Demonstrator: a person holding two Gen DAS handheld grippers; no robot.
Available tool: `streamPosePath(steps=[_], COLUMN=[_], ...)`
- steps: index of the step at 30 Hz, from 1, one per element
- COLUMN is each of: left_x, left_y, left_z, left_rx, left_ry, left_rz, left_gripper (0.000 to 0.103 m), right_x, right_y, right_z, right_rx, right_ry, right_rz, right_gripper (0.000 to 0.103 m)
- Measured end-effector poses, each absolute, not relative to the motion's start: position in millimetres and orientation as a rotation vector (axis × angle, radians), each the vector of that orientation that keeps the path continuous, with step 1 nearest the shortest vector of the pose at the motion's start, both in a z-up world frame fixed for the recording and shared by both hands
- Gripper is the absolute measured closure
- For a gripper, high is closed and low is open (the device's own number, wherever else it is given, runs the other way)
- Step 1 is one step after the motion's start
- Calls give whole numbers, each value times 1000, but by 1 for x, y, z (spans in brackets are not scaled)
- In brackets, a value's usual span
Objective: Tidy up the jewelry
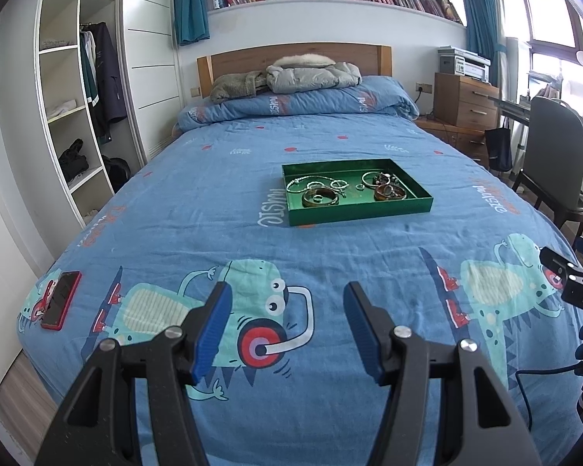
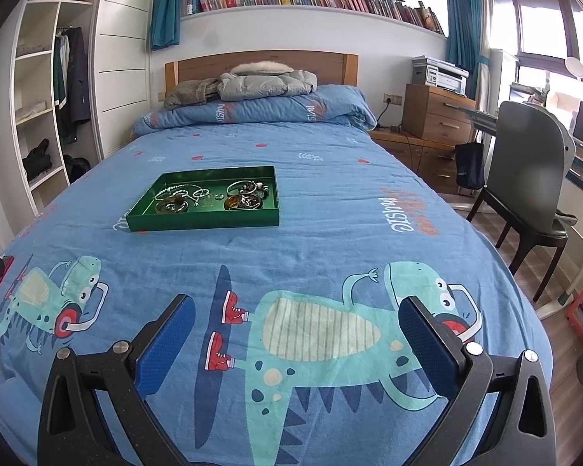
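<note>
A green tray [image 1: 363, 210] sits in the middle of the blue bed; it also shows in the right wrist view [image 2: 202, 219]. It holds silver chains [image 1: 315, 185], a brown bangle [image 1: 320, 197] on its left side and more bangles and rings [image 1: 384, 188] on its right side [image 2: 245, 198]. My left gripper [image 1: 287, 303] is open and empty, above the near end of the bed, well short of the tray. My right gripper [image 2: 297, 312] is wide open and empty, to the right of the tray and also well short of it. Its tip shows at the right edge of the left wrist view [image 1: 555, 262].
A red phone [image 1: 61, 299] lies near the bed's left edge. A folded duvet [image 1: 299, 103] and grey jackets [image 1: 311, 73] lie at the head. A chair [image 2: 532, 178] and wooden drawers [image 2: 435, 116] stand to the right, an open wardrobe [image 1: 74, 108] to the left.
</note>
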State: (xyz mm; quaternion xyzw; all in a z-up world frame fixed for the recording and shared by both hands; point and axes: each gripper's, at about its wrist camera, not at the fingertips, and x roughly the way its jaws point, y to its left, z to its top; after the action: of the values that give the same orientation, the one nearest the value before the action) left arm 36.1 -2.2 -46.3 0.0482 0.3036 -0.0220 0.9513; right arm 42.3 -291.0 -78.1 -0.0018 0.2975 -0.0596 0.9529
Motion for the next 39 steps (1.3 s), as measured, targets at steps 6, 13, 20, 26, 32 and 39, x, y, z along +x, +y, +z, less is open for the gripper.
streamPosePath(steps=[6,13,20,26,32,39], left_x=[39,41,41,42,42,42], left_y=[-2,-1,-2,-2,-1,-1], left_z=[-48,-50,-50,-53,-53,-53], left_rx=[96,97,97,96,96,96], left_ry=[627,634,636,640,640,641], left_rz=[-47,-49,-48,-50,-49,-50], left_gripper=[45,46,45,46,45,45], right_x=[43,43,44,43,44,44], right_y=[-294,-296,-296,-298,-297,-296], right_z=[-79,-80,-82,-85,-87,-89], right_rx=[-7,-4,-5,-3,-6,-8], right_ry=[606,611,615,619,625,633], right_rz=[-129,-135,-135,-138,-134,-134], right_gripper=[0,0,0,0,0,0])
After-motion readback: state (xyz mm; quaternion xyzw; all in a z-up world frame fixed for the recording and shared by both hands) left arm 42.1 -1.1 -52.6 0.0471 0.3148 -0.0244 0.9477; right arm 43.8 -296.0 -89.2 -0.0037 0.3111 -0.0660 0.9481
